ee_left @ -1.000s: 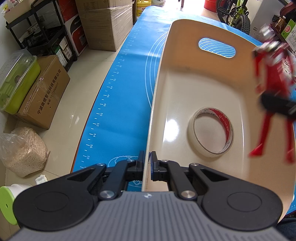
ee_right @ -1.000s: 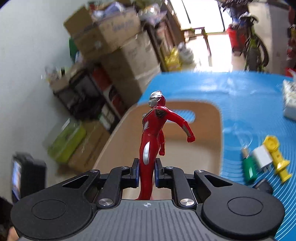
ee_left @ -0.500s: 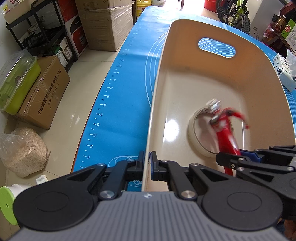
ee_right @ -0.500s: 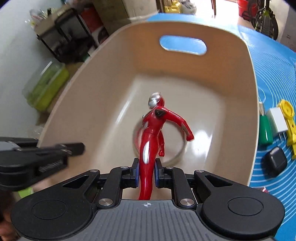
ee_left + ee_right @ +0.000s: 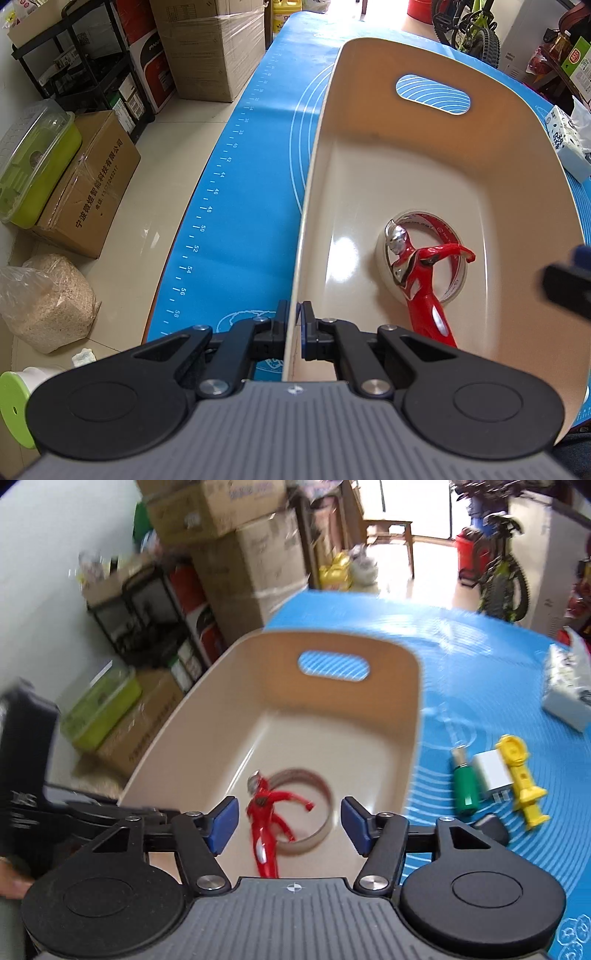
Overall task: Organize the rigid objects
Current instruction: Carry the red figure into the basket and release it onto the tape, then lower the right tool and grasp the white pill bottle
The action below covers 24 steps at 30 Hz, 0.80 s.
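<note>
A beige tub (image 5: pixel 424 62) (image 5: pixel 415 709) with a handle slot stands on the blue mat. Inside it a red and silver toy figure (image 5: pixel 417 280) (image 5: pixel 264 827) lies across a roll of tape (image 5: pixel 460 275) (image 5: pixel 321 786). My left gripper (image 5: pixel 294 321) is shut on the tub's near rim. My right gripper (image 5: pixel 288 821) hovers above the tub, its jaws opening, well apart from the figure below them. In the left wrist view a blurred black part of the right gripper (image 5: pixel 567 284) shows at the right edge.
On the mat right of the tub lie a green cylinder (image 5: pixel 465 781), a white charger (image 5: pixel 493 775), a yellow toy piece (image 5: pixel 522 782), a black object (image 5: pixel 491 827) and a tissue pack (image 5: pixel 569 694) (image 5: pixel 569 144). Cardboard boxes (image 5: pixel 88 188) and shelves stand on the floor at left.
The right gripper carried the figure into the tub, opened and let it go; it now lies on the tape. The right gripper has pulled back and up. The left gripper kept still.
</note>
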Available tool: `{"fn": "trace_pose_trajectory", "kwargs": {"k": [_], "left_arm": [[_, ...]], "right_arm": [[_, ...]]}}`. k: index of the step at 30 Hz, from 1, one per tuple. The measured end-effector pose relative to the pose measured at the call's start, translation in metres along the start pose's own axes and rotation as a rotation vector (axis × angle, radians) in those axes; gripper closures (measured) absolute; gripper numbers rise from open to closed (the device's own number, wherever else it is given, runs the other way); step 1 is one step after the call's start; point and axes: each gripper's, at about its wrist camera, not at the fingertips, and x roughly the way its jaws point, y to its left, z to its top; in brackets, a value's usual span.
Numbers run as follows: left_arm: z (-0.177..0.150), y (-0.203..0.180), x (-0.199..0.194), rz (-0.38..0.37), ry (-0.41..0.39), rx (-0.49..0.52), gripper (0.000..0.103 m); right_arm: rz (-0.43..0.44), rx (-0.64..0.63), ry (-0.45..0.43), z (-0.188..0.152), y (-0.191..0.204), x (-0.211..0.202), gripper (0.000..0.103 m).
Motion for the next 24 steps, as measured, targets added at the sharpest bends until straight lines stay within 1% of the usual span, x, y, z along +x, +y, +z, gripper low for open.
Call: {"fn": "trace_pose_trajectory", "kwargs": {"k": [6,8,11,16,20,24], "left_arm": [[0.000,0.000,0.000,-0.001,0.000,-0.001,0.096],[0.000,0.000,0.000,-0.001,0.000,0.000,0.096],[0.000,0.000,0.000,-0.001,0.002,-0.001,0.096],[-0.001,-0.001,0.000,0.000,0.001,0.003,0.096],[-0.001,-0.001,0.000,0.001,0.001,0.004,0.096],[-0.001,-0.001,0.000,0.000,0.001,0.003,0.096]], "right_arm": [[-0.061,0.039,-0.099,0.009,-0.023,-0.035,0.026],[-0.095,0.045,-0.114,0.006,-0.031,-0.045,0.023],[-0.159,0.059,-0.113,-0.003,-0.050,-0.055,0.018],[-0.244,0.111,-0.046,-0.028,-0.081,-0.055,0.013],[-0.310,0.125,0.037,-0.052,-0.096,-0.047,0.012],[-0.342,0.153,0.134,-0.079,-0.112,-0.036,0.012]]}}
